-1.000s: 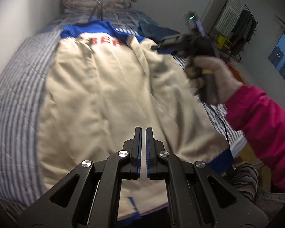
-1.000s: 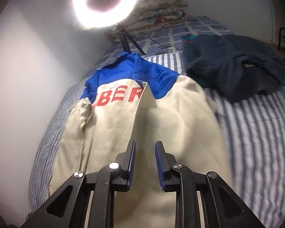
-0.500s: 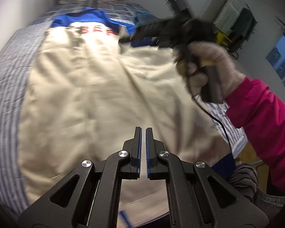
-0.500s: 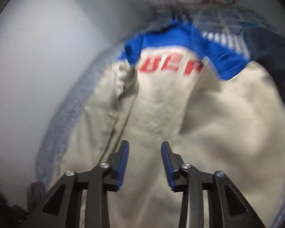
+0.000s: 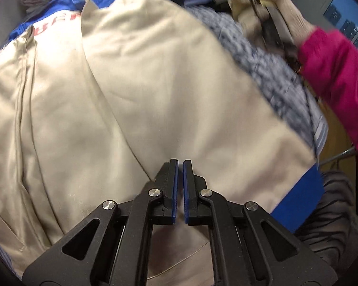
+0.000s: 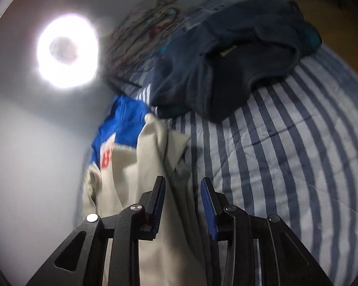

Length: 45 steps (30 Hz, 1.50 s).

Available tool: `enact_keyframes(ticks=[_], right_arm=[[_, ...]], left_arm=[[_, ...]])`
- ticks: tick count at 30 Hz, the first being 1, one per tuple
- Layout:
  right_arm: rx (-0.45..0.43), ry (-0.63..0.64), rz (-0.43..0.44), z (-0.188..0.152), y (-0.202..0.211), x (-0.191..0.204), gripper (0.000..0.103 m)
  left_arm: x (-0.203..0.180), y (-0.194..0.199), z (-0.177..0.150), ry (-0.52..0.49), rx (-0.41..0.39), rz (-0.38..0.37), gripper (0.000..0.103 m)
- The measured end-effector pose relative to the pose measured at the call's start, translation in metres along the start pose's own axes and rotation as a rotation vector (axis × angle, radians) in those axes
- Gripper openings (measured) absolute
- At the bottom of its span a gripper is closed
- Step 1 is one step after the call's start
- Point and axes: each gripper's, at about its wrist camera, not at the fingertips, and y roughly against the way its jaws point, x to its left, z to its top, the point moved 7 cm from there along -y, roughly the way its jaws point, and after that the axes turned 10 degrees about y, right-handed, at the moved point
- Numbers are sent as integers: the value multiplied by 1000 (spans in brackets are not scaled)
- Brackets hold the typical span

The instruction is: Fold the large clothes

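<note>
A cream jacket (image 5: 143, 83) with a blue yoke and red letters lies spread on the striped bed, its right panel folded in toward the middle. My left gripper (image 5: 180, 164) hovers close over the jacket's lower part, shut with nothing between its pads. In the right wrist view the jacket (image 6: 140, 178) shows its right edge. My right gripper (image 6: 182, 186) stands over that edge, jaws apart and closing. Cream cloth shows between the fingers, but the pads do not press on it. A gloved hand (image 5: 274, 4) on a pink sleeve (image 5: 334, 71) holds that gripper, blurred.
A dark navy garment (image 6: 226, 59) lies heaped on the striped bedcover (image 6: 286, 155) beyond the jacket. A folded patterned quilt (image 6: 140, 28) and a bright ring light (image 6: 66, 50) stand at the head of the bed. A pale wall runs along the left side.
The left gripper has sunk closer to the jacket, still shut. The right gripper has swung from over the jacket's middle to its right edge, jaws wider than a second ago.
</note>
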Motion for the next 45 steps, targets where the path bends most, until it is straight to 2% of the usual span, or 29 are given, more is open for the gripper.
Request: enact_keyframes(ticks=[4, 8, 12, 13, 14, 17, 19, 20, 22, 25, 28, 30, 32, 33, 34, 35, 37, 39, 41, 45], right_arm=[[-19, -53, 60, 13, -24, -5, 34], [23, -65, 30, 20, -59, -9, 37], [28, -98, 49, 26, -85, -10, 37], [17, -95, 62, 29, -85, -9, 27], [12, -83, 68, 31, -85, -6, 13], [3, 36, 9, 41, -72, 16, 5], [-12, 160, -75, 54, -56, 35, 4], [-23, 243, -160, 66, -46, 43, 4], [-41, 326, -259, 82, -40, 48, 3], [32, 352, -393, 90, -62, 33, 0], [107, 401, -499, 82, -73, 20, 3], [68, 328, -461, 83, -59, 13, 18], [40, 235, -323, 78, -41, 8, 22], [41, 217, -299, 73, -32, 3, 25], [40, 195, -288, 67, -25, -1, 33], [48, 153, -257, 57, -15, -8, 37], [57, 118, -158, 38, -7, -8, 36], [72, 150, -150, 23, -8, -3, 36], [82, 168, -181, 18, -15, -5, 36], [0, 25, -108, 36, -32, -20, 47]], left_arm=[[4, -4, -1, -5, 0, 9, 1], [3, -8, -1, 1, -10, 4, 1], [5, -6, -5, -1, -25, -9, 1], [5, -5, -6, -1, -28, -14, 1], [6, -2, -11, -2, -29, -18, 1], [8, -1, -11, -4, -34, -31, 1], [8, 1, -12, -8, -43, -37, 2], [9, 2, -14, -10, -48, -39, 2], [11, 2, -16, -12, -54, -42, 2], [12, 3, -19, -11, -59, -42, 2], [12, 4, -23, -14, -65, -44, 2], [12, 6, -26, -14, -70, -48, 2], [14, 7, -27, -14, -73, -55, 2], [14, 7, -28, -14, -76, -58, 2], [15, 8, -29, -13, -78, -60, 2], [16, 10, -31, -13, -82, -61, 2], [14, 11, -33, -16, -88, -56, 2], [11, 12, -35, -22, -94, -47, 2], [8, 13, -35, -28, -94, -39, 2], [5, 14, -36, -36, -103, -32, 2]])
